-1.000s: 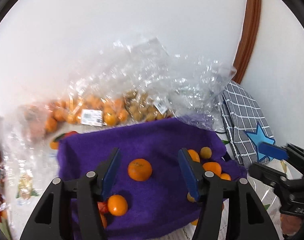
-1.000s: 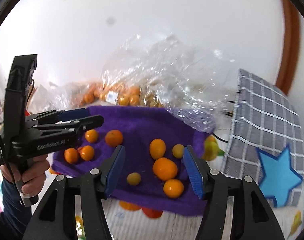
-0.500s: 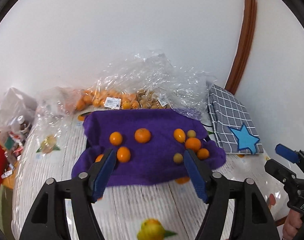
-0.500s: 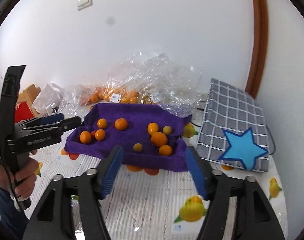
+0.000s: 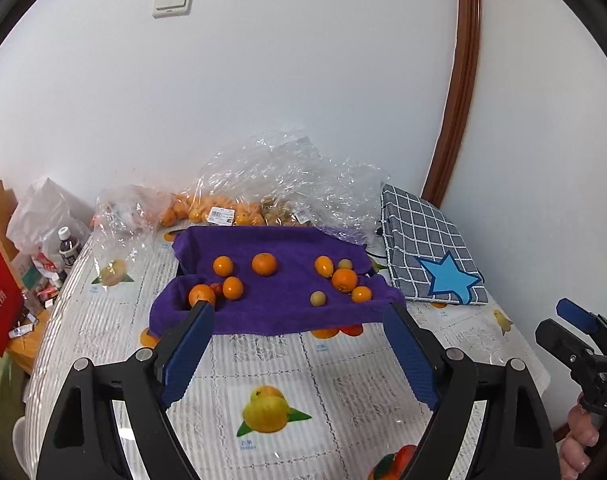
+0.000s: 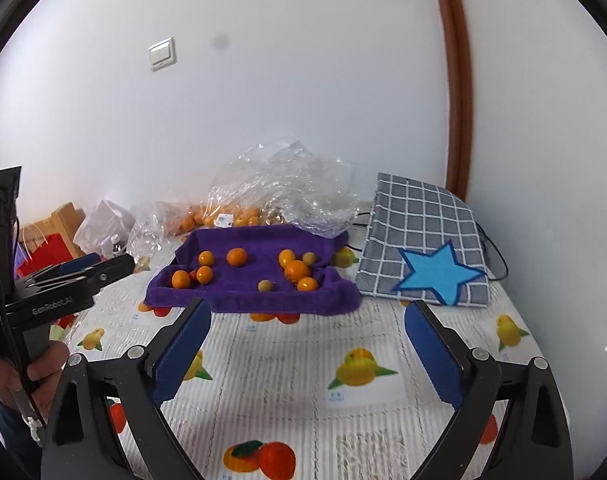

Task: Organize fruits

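the small oranges (image 5: pixel 264 264) are seen scattered on the purple towel (image 5: pixel 279 308) on the counter (image 5: pixel 335 380). both the left claw (image 5: pixel 299 354) and the right claw (image 6: pixel 307 350) have just been opening and are spread, with nothing between them. the fruits are judged light, round and easily rolled, so each should be pinched gently across its middle.

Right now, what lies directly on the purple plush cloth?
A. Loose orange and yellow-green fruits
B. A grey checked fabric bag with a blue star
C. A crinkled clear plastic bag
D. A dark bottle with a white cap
A: about ten loose orange and yellow-green fruits are scattered on the purple plush cloth; the other things lie beside or behind it.
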